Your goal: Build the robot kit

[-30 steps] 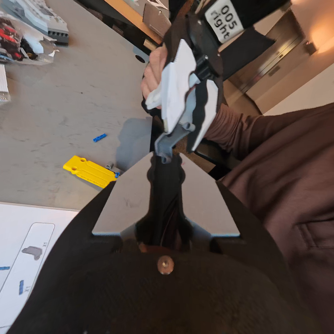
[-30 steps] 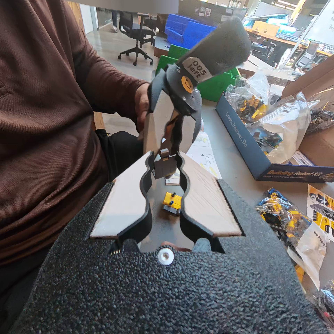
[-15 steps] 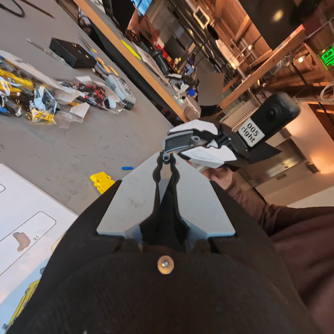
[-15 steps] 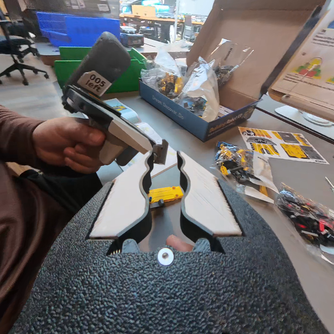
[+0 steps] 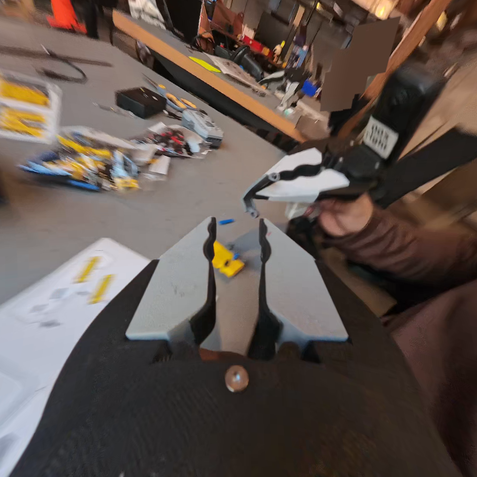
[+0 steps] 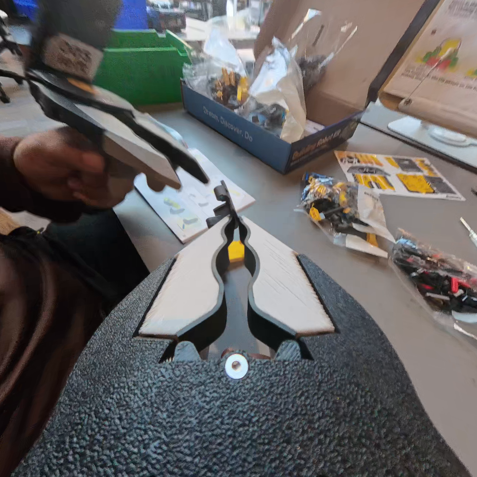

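My right gripper [image 6: 234, 222] is pinching a dark grey curved piece [image 6: 224, 204] at the tips, jaws nearly closed. My left gripper [image 5: 236, 222] is hanging above the bench [image 5: 77, 222], jaws parted and empty. A yellow brick [image 5: 227, 262] is lying below; parts bags [image 6: 335, 204] are sitting beyond.

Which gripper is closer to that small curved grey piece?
Right. The right gripper is shut on the grey piece; the left gripper is open, just beside it, not touching.
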The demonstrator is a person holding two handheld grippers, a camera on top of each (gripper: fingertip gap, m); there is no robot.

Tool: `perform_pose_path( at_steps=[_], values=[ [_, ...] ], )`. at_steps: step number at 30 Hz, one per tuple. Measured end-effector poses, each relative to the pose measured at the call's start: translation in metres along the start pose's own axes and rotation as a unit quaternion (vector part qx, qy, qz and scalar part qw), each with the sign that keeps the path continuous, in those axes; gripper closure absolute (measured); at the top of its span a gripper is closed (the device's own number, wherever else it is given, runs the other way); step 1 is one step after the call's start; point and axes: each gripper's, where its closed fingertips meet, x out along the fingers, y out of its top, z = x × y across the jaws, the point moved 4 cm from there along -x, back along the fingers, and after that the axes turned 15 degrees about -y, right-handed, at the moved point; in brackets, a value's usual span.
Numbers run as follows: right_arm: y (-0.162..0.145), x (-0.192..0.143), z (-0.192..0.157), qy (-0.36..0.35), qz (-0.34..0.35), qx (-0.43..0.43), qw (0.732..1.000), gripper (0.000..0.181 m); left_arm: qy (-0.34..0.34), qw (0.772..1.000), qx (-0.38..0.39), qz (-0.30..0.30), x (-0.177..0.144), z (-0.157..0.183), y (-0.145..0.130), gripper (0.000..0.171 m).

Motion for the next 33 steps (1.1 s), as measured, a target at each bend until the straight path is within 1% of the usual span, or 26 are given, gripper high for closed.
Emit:
perform_pose_path(
  at_steps=[2,3,5,7,8,11,14,16,19,22,24,27,33],
  values=[
    [-0.014,0.001,0.008,0.013,-0.038,0.017,0.999,0.178,0.072,0.992,0.105,-0.025,-0.038,-0.011,0.001,0.136],
    [-0.022,0.002,0.011,0.022,-0.057,0.024,0.998,0.178,0.095,0.986,0.136,-0.031,-0.056,-0.013,0.001,0.130],
    [-0.037,0.006,0.013,0.044,-0.102,0.032,0.993,0.178,0.093,0.982,0.156,-0.043,-0.080,-0.009,-0.006,0.121],
    [-0.046,0.010,0.011,0.065,-0.129,0.036,0.989,0.178,0.070,0.983,0.150,-0.077,-0.088,-0.003,-0.018,0.111],
    [-0.049,0.011,0.010,0.076,-0.136,0.036,0.987,0.178,0.065,0.982,0.150,-0.096,-0.088,-0.002,-0.024,0.109],
    [-0.052,0.011,0.005,0.090,-0.137,0.031,0.986,0.178,0.073,0.970,0.172,-0.157,-0.080,-0.003,-0.034,0.109],
    [-0.054,0.008,0.004,0.086,-0.133,0.026,0.987,0.178,0.067,0.955,0.190,-0.217,-0.069,-0.007,-0.046,0.113],
    [-0.059,0.007,0.003,0.089,-0.145,0.028,0.985,0.178,0.073,0.947,0.204,-0.239,-0.065,-0.014,-0.051,0.116],
    [-0.064,0.008,0.009,0.079,-0.147,0.042,0.985,0.178,0.065,0.948,0.193,-0.244,-0.058,-0.019,-0.052,0.117],
    [-0.064,0.008,0.014,0.089,-0.146,0.071,0.983,0.178,0.052,0.955,0.174,-0.235,-0.051,-0.020,-0.050,0.120],
    [-0.063,0.007,0.013,0.098,-0.143,0.076,0.982,0.178,0.049,0.957,0.165,-0.232,-0.048,-0.021,-0.050,0.122],
    [-0.064,0.006,0.007,0.107,-0.147,0.058,0.982,0.178,0.042,0.958,0.164,-0.231,-0.043,-0.019,-0.050,0.122],
    [-0.068,0.006,0.000,0.117,-0.160,0.027,0.980,0.178,0.057,0.951,0.174,-0.249,-0.043,-0.020,-0.054,0.123]
  ],
)
